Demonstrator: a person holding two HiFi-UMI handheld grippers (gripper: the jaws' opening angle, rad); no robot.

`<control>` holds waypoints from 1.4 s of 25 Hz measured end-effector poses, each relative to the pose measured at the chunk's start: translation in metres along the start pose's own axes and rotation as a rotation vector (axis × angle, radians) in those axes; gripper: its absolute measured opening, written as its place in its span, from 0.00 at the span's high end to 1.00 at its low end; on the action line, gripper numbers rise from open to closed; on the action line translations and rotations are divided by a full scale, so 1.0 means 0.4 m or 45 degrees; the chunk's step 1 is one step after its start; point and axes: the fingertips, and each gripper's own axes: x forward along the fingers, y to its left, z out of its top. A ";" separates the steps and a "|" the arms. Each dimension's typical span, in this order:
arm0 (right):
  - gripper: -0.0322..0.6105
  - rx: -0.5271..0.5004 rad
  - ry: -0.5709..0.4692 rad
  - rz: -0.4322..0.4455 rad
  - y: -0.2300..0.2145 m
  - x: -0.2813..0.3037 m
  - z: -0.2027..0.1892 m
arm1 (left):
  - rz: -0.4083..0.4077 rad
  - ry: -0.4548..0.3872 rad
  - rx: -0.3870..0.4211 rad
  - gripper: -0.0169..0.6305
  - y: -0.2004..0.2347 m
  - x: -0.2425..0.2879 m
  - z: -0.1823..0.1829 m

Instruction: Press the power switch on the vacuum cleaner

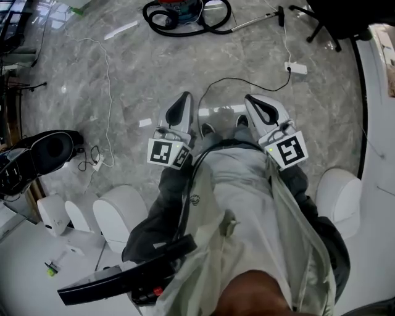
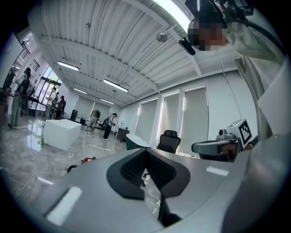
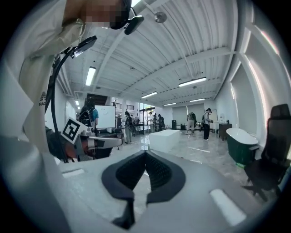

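Note:
The vacuum cleaner (image 1: 182, 7), a red and dark body ringed by its black hose (image 1: 185, 29), sits on the marble floor at the far top of the head view, and its wand (image 1: 256, 20) runs off to the right. Its switch cannot be made out. Both grippers are held at waist height, well short of it. My left gripper (image 1: 185, 99) and right gripper (image 1: 252, 100) point forward side by side, shut with nothing between the jaws. In the left gripper view the left gripper (image 2: 146, 150) faces the hall, with a small red shape (image 2: 84, 159) low on the floor. The right gripper (image 3: 145, 152) also faces the hall.
A white power strip (image 1: 296, 68) with a black cable (image 1: 247, 80) lies ahead on the right. A black office chair (image 1: 327, 18) stands at top right. White round stools (image 1: 120, 213) (image 1: 338, 194) flank my legs. A black device (image 1: 49, 148) sits to the left. People (image 3: 207, 122) stand far off.

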 end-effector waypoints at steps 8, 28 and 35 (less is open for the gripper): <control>0.95 -0.161 0.022 -0.044 -0.028 -0.066 -0.007 | -0.012 0.003 -0.007 0.97 -0.047 0.070 -0.007; 0.95 -0.112 0.092 0.200 -0.185 0.003 -0.110 | 0.301 -0.067 -0.050 0.97 0.012 0.134 -0.047; 0.95 -0.083 0.138 0.142 -0.293 0.225 -0.122 | 0.267 -0.074 -0.095 0.97 0.220 0.324 -0.051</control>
